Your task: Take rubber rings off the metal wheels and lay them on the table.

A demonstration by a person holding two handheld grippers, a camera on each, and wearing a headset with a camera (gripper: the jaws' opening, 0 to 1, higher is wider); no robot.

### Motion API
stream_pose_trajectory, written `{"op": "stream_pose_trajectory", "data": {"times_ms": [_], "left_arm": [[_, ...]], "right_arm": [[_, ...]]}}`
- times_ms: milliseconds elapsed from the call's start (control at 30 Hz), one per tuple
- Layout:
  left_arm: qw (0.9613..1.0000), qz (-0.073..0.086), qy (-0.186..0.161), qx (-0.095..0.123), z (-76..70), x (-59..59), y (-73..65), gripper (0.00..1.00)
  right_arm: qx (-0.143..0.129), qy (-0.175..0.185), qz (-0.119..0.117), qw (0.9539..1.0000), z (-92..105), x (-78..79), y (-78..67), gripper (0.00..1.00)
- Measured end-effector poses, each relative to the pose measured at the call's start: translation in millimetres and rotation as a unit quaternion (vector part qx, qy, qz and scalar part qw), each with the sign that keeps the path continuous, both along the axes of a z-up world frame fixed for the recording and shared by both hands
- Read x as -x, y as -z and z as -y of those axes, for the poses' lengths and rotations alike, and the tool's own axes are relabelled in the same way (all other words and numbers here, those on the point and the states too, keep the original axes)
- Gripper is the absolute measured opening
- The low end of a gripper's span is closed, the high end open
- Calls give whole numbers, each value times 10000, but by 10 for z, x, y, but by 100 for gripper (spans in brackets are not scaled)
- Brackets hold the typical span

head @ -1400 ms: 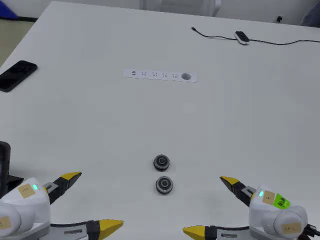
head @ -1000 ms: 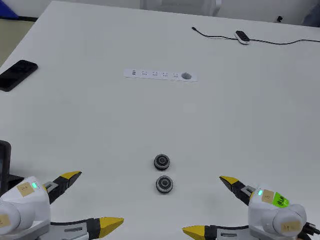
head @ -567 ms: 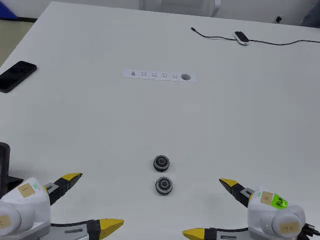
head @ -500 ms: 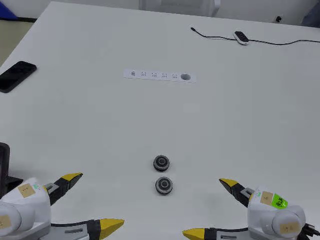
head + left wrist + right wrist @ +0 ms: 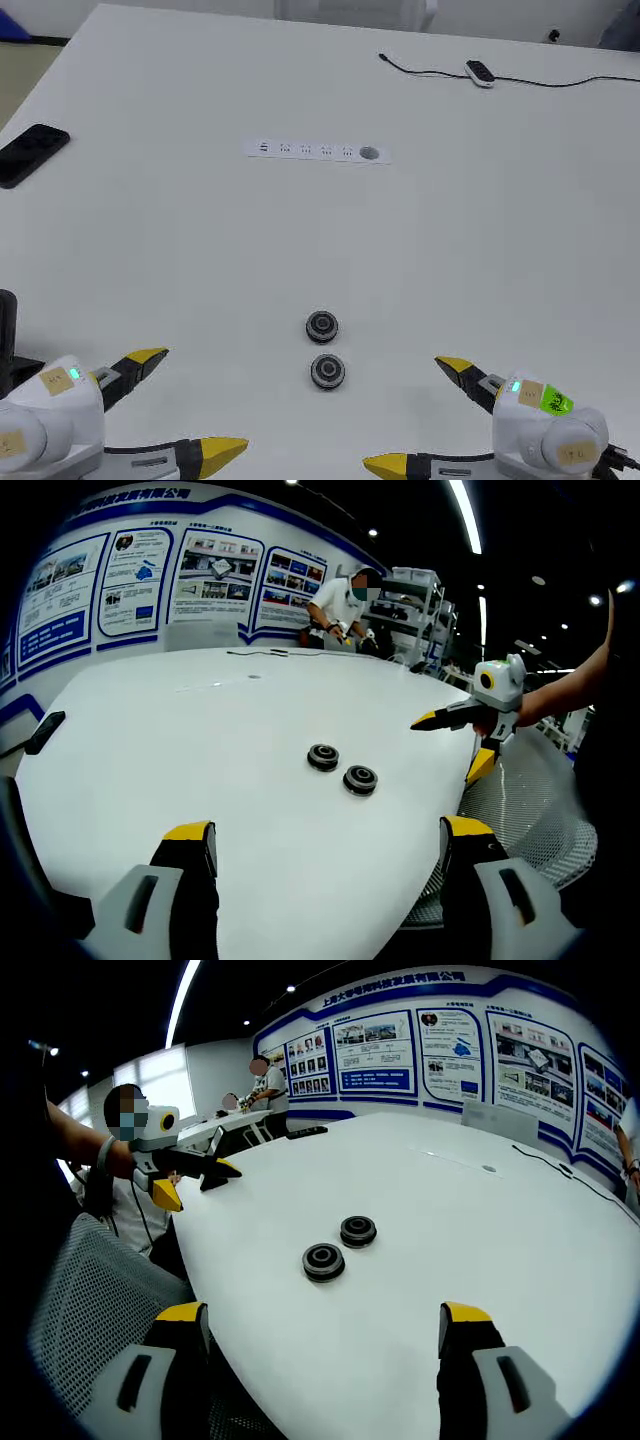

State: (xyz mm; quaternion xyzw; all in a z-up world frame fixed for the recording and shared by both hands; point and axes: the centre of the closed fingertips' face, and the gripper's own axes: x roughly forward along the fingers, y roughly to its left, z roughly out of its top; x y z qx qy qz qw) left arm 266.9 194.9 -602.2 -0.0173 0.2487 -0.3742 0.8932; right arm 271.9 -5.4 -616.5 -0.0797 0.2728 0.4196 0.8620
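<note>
Two small metal wheels with black rubber rings lie flat on the white table (image 5: 200, 250), close together: one farther (image 5: 322, 326) and one nearer (image 5: 328, 371). The left gripper view has them at centre, the far wheel (image 5: 323, 757) and the near wheel (image 5: 360, 779). In the right gripper view the near wheel (image 5: 323, 1261) sits beside the far wheel (image 5: 358, 1230). My left gripper (image 5: 182, 406) is open at the bottom left, well short of the wheels. At the bottom right my right gripper (image 5: 412, 414) is open too. Nothing is between either pair of jaws.
A white power strip (image 5: 318, 152) lies across the table's middle. A black phone (image 5: 32, 153) rests at the left edge. A black cable with a small remote (image 5: 480, 73) runs along the far right. People stand beyond the table in the gripper views.
</note>
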Motion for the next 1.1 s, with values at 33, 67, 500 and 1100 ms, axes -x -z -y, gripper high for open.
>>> {"op": "stream_pose_trajectory", "data": {"times_ms": [33,67,500,1100], "left_arm": [[10000,-2,5,5,4,0,-2,94],[10000,9,11,3,7,-2,-5,94],[9999,57,143,-64,83,5,-29,88],[9994,25,312,-129,182,-11,-21,80]], "right_arm": [[-1,4,-1,10000,0,1,2,96],[-8,5,-2,10000,-1,2,3,96],[-48,11,-96,9999,-20,23,11,90],[-68,-78,-214,9997,-113,38,43,86]]}}
